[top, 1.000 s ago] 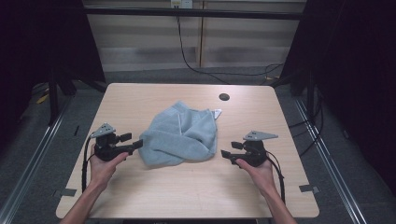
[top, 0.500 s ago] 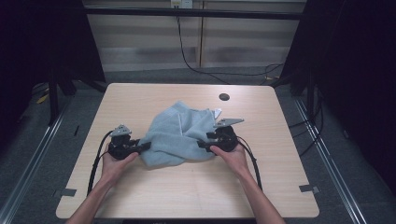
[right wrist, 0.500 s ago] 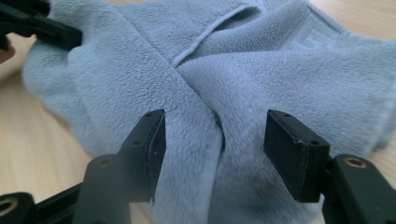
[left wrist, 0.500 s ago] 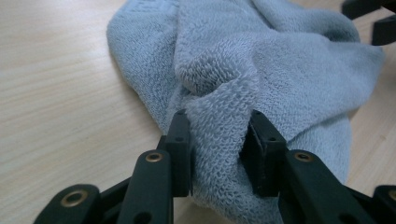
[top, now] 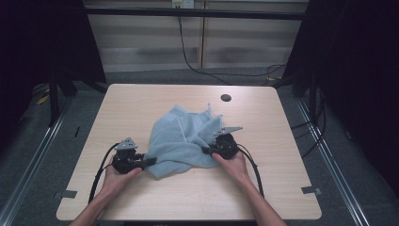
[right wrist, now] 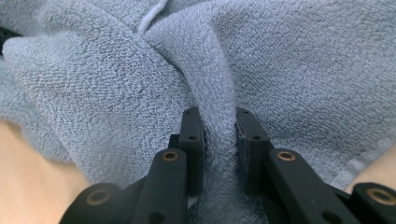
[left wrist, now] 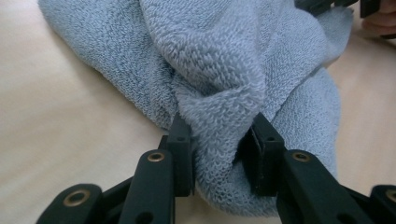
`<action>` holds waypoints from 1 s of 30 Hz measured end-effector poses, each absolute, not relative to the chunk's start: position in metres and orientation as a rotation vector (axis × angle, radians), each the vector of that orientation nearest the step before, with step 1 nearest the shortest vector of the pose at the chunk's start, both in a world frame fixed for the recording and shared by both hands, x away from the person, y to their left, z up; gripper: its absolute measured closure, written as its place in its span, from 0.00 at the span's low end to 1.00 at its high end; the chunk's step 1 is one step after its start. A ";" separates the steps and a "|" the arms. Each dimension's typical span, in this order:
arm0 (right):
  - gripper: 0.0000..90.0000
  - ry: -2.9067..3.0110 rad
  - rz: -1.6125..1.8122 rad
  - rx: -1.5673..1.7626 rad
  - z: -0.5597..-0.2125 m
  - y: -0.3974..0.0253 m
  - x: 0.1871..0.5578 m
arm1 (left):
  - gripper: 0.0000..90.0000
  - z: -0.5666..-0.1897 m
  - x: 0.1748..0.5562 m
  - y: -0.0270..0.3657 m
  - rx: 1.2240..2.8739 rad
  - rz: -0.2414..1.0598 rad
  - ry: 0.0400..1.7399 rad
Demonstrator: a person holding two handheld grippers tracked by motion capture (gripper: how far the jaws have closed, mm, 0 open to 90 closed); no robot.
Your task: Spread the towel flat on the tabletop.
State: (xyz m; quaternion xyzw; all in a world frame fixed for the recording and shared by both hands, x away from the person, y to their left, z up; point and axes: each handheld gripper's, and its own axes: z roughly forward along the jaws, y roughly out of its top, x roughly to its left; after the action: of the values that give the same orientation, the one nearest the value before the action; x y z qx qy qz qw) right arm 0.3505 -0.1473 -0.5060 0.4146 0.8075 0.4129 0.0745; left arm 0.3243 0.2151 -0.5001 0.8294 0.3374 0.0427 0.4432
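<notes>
A crumpled light blue towel [top: 181, 141] lies in the middle of the wooden table [top: 141, 103]. My left gripper [top: 149, 162] is at the towel's near left edge. In the left gripper view, that gripper [left wrist: 219, 140] holds a thick fold of the towel [left wrist: 215, 60] pinched between its black jaws. My right gripper [top: 206, 150] is at the towel's right side. In the right gripper view it [right wrist: 219, 126] is shut tight on a narrow ridge of the towel [right wrist: 116, 70]. Both hands rest low on the table.
A small dark round hole [top: 226, 98] sits in the tabletop behind the towel. Bare wood surrounds the towel on all sides. Cables trail from both grippers toward the near table edge [top: 188, 219]. Tape marks [top: 310, 190] are near the front corners.
Both grippers have moved inward from the table's sides to the towel and closed on its folds. The right one travelled farther. The towel is bunched up more between them.
</notes>
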 end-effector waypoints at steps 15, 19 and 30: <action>0.72 2.548 1.205 1.139 -0.493 -0.164 0.297 | 0.47 -0.471 0.288 0.232 1.934 0.009 0.728; 0.61 2.469 1.310 1.152 -0.476 -0.171 0.300 | 0.45 -0.453 0.315 0.232 1.853 0.051 0.788; 0.37 2.357 1.301 1.194 -0.471 -0.169 0.351 | 0.43 -0.478 0.375 0.174 1.991 0.100 0.852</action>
State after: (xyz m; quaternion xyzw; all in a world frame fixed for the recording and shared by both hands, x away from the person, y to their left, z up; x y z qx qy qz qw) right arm 0.3506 -0.1691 -0.4712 0.4035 0.7965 0.4396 0.0979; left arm 0.3746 0.1739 -0.4783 0.8116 0.3472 0.0408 0.4680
